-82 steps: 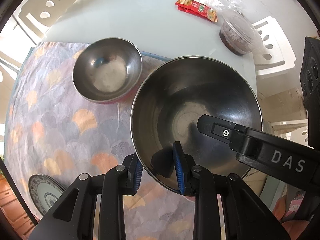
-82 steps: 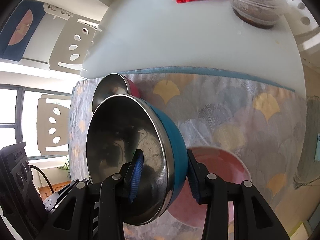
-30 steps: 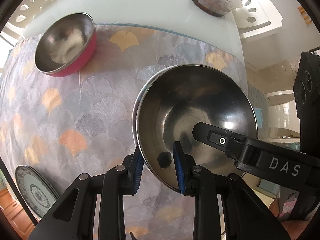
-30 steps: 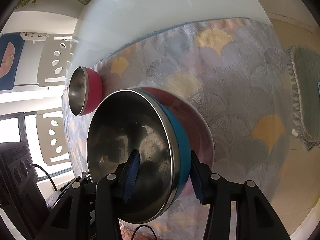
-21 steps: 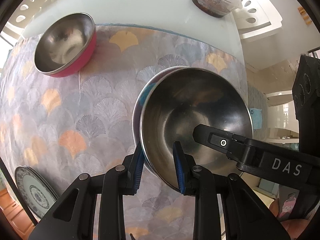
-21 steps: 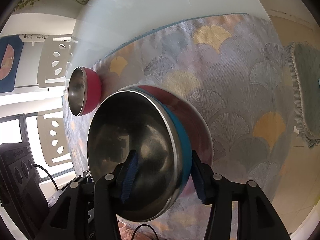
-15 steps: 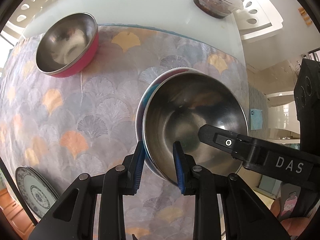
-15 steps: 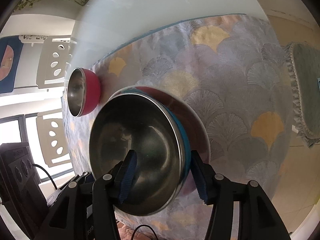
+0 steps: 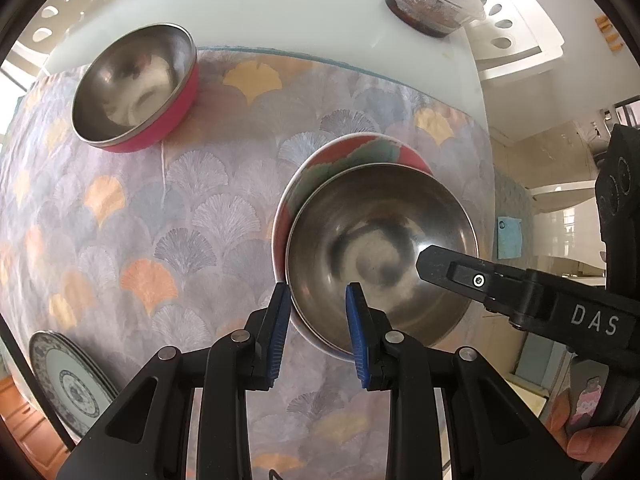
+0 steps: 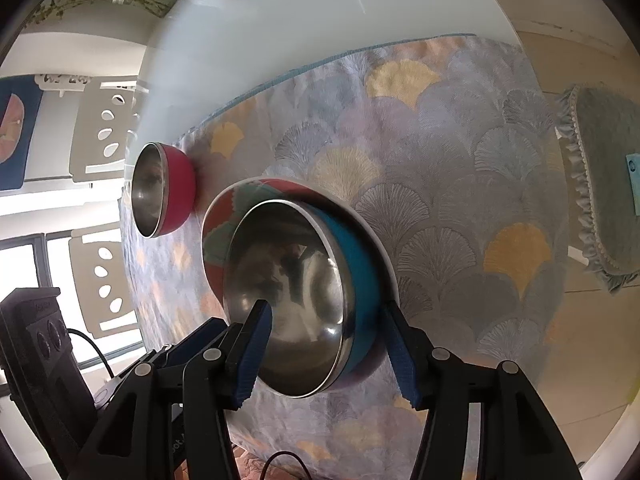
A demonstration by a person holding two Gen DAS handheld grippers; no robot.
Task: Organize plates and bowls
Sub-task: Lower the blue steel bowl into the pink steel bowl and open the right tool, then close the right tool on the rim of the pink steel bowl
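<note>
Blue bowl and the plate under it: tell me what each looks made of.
Blue bowl: looks like polished stainless steel inside, given the mirror-like reflections, with a smooth blue outer shell, coated metal or plastic, unclear which.
Plate: probably glazed ceramic or melamine, glossy with a red and green pattern and a pale rim; the look leaves it open.

My blue bowl (image 10: pixel 352 280), steel inside with a teal-blue outer wall, sits upright on the red-and-green patterned plate (image 10: pixel 224 216), pushed toward the plate's near side so the far part of the plate shows. The pink bowl (image 9: pixel 136 88), also steel inside, stands upright well apart from that plate, off to its far left on the fan-print cloth. A stack of blue-and-white plates (image 9: pixel 68 384) lies flat way off to the plate's near left.
</note>
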